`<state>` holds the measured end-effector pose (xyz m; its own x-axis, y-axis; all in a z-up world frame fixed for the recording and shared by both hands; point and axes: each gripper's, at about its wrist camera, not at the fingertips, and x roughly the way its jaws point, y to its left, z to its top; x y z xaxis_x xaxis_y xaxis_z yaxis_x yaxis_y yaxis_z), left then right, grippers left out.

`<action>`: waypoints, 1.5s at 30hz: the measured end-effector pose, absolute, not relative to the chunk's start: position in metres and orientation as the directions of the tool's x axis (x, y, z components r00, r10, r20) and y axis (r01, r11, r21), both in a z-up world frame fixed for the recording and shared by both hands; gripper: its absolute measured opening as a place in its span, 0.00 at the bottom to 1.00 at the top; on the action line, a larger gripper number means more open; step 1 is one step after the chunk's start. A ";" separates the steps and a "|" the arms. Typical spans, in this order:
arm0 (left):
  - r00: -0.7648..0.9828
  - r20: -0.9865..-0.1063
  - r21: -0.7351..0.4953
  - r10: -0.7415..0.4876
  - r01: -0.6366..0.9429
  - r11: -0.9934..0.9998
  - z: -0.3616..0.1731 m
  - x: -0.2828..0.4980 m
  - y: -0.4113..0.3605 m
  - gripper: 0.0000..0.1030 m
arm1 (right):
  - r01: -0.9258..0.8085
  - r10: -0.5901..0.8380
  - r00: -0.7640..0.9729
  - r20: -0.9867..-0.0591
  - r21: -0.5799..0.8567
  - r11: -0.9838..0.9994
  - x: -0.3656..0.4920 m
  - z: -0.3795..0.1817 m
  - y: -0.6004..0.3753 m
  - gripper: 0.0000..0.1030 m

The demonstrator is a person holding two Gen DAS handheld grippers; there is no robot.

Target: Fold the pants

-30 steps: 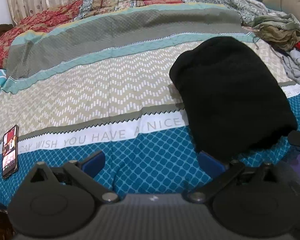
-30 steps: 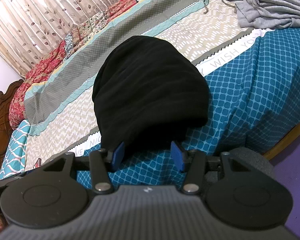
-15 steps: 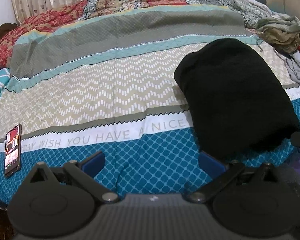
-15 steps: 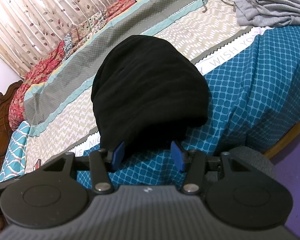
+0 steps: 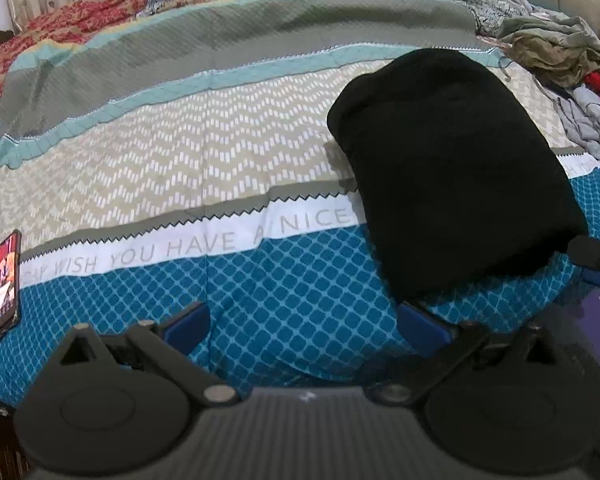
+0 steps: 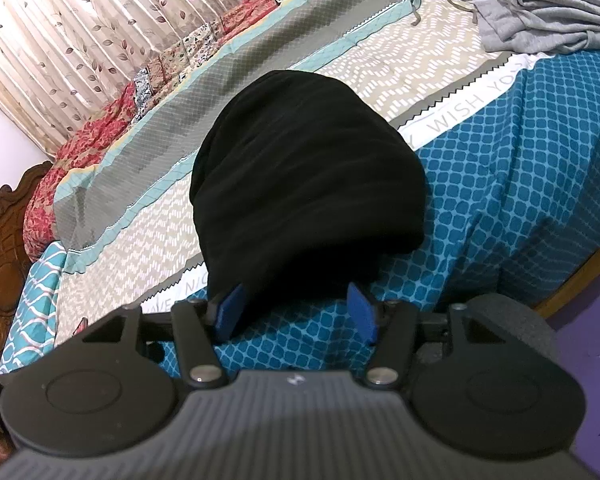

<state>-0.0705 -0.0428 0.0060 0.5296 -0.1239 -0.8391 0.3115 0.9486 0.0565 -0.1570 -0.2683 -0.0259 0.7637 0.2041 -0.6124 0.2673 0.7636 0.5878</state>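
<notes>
Both grippers' fingers stand open, the right gripper (image 6: 296,312) just widening, near the folded black fabric pants (image 6: 300,176) on the patterned bedspread (image 5: 260,288); left gripper (image 5: 304,320) grips nothing.

black pants (image 5: 452,172) (image 6: 304,184): folded into compact thick bundle, rounded far end, soft knit-like fabric with faint horizontal ribbing. lies flat on bed, right of centre in left wrist view. far end on beige chevron band, middle across white lettered strip, near end on blue lattice area near bed edge. edges slightly bulged, no loose legs visible.
</notes>
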 end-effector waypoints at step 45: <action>0.486 -0.837 -0.095 -0.250 0.321 0.942 0.009 -0.035 -0.049 1.00 | 0.183 0.185 0.850 -0.494 0.605 0.775 -0.154 -0.013 -0.301 0.69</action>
<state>-0.0352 -0.0490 0.0088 0.4863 -0.2503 -0.8372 0.3215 0.9421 -0.0950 -0.1537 -0.3009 -0.0125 0.8499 0.1846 -0.4936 0.1828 0.7752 0.6047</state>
